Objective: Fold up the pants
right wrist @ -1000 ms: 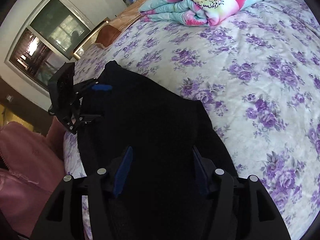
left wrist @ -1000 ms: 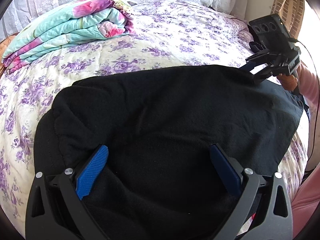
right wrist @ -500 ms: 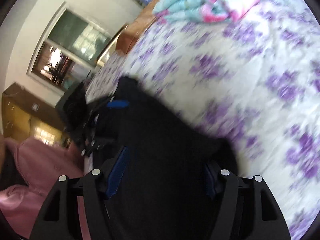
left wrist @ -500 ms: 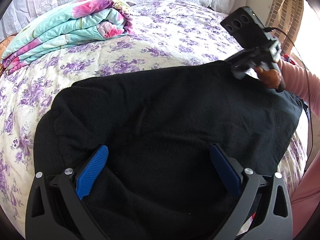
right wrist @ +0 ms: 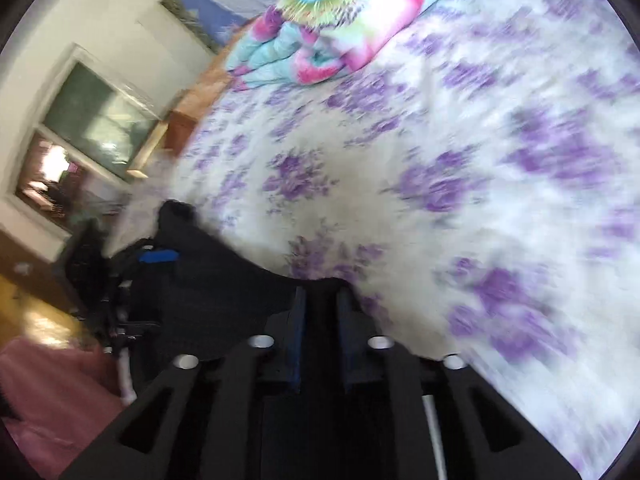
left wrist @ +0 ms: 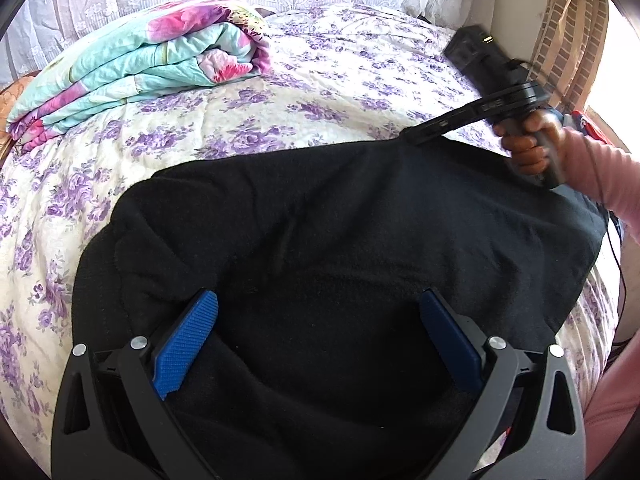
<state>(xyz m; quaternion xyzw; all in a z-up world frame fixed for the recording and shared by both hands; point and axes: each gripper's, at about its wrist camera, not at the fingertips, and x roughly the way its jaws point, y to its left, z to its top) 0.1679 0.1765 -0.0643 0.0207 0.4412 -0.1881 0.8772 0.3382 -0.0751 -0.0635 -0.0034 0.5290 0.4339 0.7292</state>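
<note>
Black pants spread across a purple-flowered bed, a hand-held gripper at each end.

In the left wrist view, a folded turquoise-and-pink quilt point(left wrist: 136, 68) lies at the upper left on the bed point(left wrist: 320, 92). The black pants point(left wrist: 340, 240) fill the centre and lower frame. The left hand-held gripper point(left wrist: 316, 340), bottom centre, has its blue pads spread wide over the cloth, gripping nothing. At the upper right, a hand point(left wrist: 532, 148) in a pink sleeve point(left wrist: 600, 176) holds the right hand-held gripper point(right wrist: 320, 304) at the pants' far edge. In its own blurred view its jaws have just been closing, narrow now, with black fabric between them; whether the pads pinch it I cannot tell.
</note>
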